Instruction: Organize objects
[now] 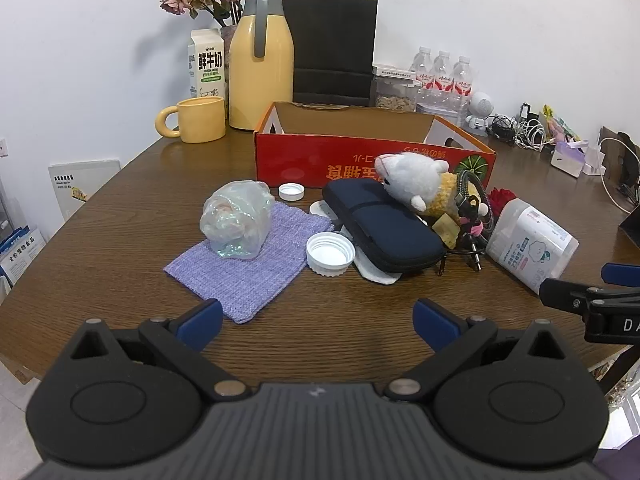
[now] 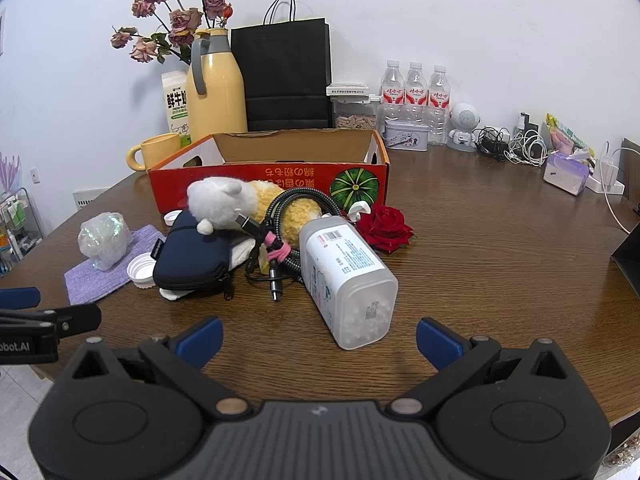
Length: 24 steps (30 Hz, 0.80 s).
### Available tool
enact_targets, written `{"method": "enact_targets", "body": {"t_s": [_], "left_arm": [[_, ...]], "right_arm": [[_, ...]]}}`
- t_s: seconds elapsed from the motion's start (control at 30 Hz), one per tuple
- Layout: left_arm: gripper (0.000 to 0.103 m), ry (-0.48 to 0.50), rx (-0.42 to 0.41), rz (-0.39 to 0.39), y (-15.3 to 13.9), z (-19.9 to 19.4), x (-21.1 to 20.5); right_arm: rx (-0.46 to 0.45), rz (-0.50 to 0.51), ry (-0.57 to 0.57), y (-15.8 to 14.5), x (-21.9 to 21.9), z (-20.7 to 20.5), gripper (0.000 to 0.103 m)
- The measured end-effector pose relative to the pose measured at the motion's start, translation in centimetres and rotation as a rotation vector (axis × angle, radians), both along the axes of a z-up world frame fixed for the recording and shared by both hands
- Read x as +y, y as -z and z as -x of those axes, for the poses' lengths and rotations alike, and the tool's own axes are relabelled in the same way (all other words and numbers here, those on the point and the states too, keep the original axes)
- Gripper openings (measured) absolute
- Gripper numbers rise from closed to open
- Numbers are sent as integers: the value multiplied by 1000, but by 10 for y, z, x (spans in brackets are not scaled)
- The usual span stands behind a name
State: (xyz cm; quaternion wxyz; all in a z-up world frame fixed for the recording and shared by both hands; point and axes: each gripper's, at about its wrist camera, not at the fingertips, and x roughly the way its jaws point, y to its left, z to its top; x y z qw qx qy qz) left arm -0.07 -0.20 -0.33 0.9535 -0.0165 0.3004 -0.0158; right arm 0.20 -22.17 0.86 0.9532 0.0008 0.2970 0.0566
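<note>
Over the tabletop [image 1: 320, 344] from the left wrist, left gripper [image 1: 318, 318] gapes wide, empty; navy pouch [image 1: 380, 226] sits before the red box [image 1: 360, 160]. Right wrist: right gripper [image 2: 319, 338] spread wide, empty, cotton-swab tub [image 2: 348, 276] lying before the box too.

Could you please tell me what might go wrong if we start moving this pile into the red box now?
1. The braided cable loops over the plush toy; lifting either could drag the other.
2. The cotton swab container lies on its side and may roll when nudged.
3. The plush toy rests on the navy pouch, so pulling the pouch first could topple it.
</note>
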Motion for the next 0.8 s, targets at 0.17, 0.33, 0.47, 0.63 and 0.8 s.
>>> {"method": "enact_targets", "body": {"t_s": [0.17,0.33,0.47,0.63,0.8], "left_arm": [[103,3,-8,-4,-1,2,-2],[103,6,-10,-4,-2,2,-2],[103,6,-10,-4,-2,2,-3],[103,8,-14,-6,-4,3,-3],[103,8,-21,-8,-5,3,-3]], "right_arm": [[0,-1,0,2,0,0,103],[-3,-2,0,4,1,-1,103],[-4,-5,-1,2,1,-1,103],[-6,-7,0,1,1,0,103],[-12,-11,-4,0,0,1,103]]}}
